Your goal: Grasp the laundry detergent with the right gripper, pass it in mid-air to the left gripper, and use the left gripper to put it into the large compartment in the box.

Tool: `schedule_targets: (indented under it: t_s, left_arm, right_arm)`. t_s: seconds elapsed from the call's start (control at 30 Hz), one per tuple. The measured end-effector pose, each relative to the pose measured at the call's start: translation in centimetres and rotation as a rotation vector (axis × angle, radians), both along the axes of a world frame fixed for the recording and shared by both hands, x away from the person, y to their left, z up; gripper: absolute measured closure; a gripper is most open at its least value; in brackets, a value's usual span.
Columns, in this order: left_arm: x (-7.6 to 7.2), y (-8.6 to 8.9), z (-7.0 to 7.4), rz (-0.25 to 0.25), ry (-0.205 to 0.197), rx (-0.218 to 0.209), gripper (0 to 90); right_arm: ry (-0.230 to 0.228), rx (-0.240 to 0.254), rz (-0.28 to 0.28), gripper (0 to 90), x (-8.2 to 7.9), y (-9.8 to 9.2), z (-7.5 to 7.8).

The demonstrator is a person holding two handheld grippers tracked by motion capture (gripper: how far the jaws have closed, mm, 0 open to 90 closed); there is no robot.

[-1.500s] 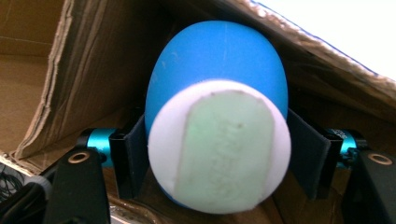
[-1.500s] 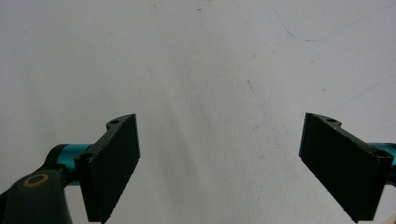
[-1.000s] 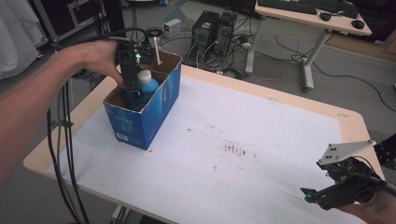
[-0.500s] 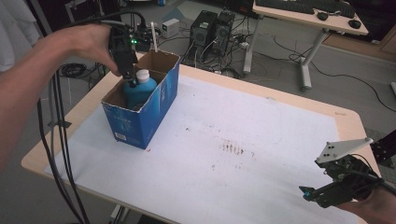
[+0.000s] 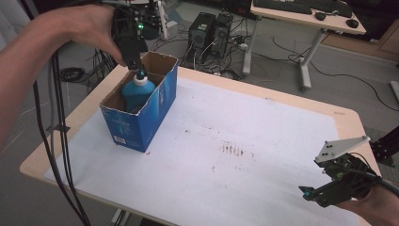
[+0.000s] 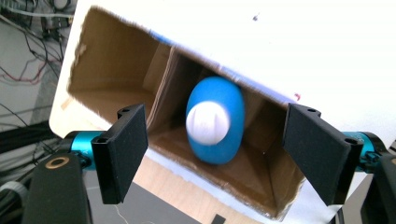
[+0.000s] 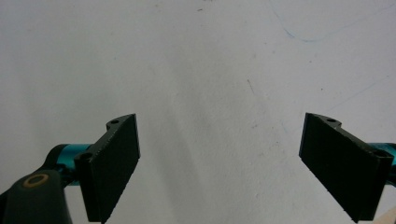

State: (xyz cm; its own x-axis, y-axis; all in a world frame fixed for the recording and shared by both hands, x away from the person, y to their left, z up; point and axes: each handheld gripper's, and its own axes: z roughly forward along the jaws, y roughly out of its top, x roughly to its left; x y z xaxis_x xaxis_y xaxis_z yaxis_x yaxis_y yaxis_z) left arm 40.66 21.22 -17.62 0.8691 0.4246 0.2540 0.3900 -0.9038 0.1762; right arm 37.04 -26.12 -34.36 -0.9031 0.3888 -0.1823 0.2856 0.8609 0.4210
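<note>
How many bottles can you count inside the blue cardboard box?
1: a blue plastic bottle with a white cap stands in the blue cardboard box, under the open left claw. The box walls may hide others.

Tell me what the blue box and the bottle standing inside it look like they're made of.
The blue box looks like printed cardboard: plain brown inside, with raw, slightly ragged top edges. The bottle seems to be smooth matte blue plastic with a white plastic cap, though its picture is blurred, so the finish is uncertain.
</note>
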Motion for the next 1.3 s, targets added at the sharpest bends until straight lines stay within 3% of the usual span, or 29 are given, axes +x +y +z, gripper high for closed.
schedule_targets:
  t_s: [0.37, 0.8, 0.97, 1.07, 1.3]
  left_arm:
    - [0.2, -7.2, -1.4, -0.148, 0.024, 0.014, 22.6]
    - [-0.6, -14.8, -5.9, -0.276, 0.074, -0.034, 22.5]
    - [-1.0, -16.7, -8.4, -0.306, 0.093, -0.044, 18.6]
    - [-1.2, -17.4, -10.1, -0.320, 0.107, -0.026, 14.9]
    - [-1.2, -18.1, -12.6, -0.318, 0.140, -0.013, 14.9]
  right_arm:
    - [-0.002, -0.001, 0.000, 11.8, -0.2, 0.3, 0.1]
    - [-0.011, 0.002, 0.000, 11.8, 0.0, 1.0, 0.3]
    - [-0.011, -0.001, 0.004, 11.9, 0.0, 1.5, 0.2]
    - [-0.013, 0.000, 0.005, 11.9, 0.0, 1.7, 0.3]
    - [-0.009, -0.007, -0.007, 11.8, -0.1, 2.1, 0.3]
